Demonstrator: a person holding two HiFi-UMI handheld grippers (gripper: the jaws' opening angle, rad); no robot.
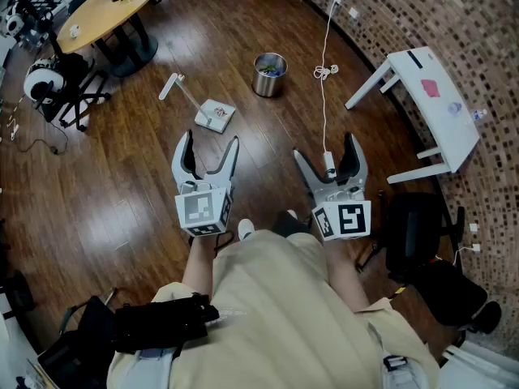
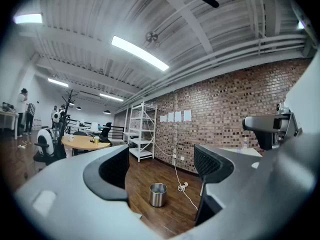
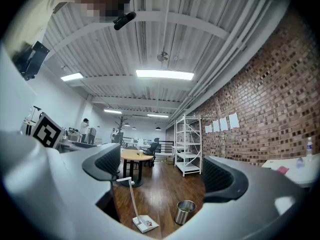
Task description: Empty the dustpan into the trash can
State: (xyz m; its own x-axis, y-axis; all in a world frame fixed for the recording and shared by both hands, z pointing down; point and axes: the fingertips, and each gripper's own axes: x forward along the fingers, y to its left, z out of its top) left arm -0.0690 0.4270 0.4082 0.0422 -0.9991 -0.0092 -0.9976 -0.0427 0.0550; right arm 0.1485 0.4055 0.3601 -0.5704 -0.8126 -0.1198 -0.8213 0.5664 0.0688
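A white long-handled dustpan (image 1: 214,114) stands on the wood floor with bits of litter in its pan, also in the right gripper view (image 3: 145,223). A small metal trash can (image 1: 269,74) stands a little to its right, seen as well past the left jaws (image 2: 158,194) and the right jaws (image 3: 185,212). My left gripper (image 1: 209,142) is held level in front of the person's body, open and empty, well short of the dustpan. My right gripper (image 1: 326,143) hangs beside it, open wide with nothing between its fingers.
A white cable (image 1: 324,71) runs across the floor right of the can toward the curved brick wall (image 1: 454,31). A white table (image 1: 438,108) stands at the right, a black office chair (image 1: 418,233) near the person's right side. A round wooden table (image 1: 105,10) stands far left.
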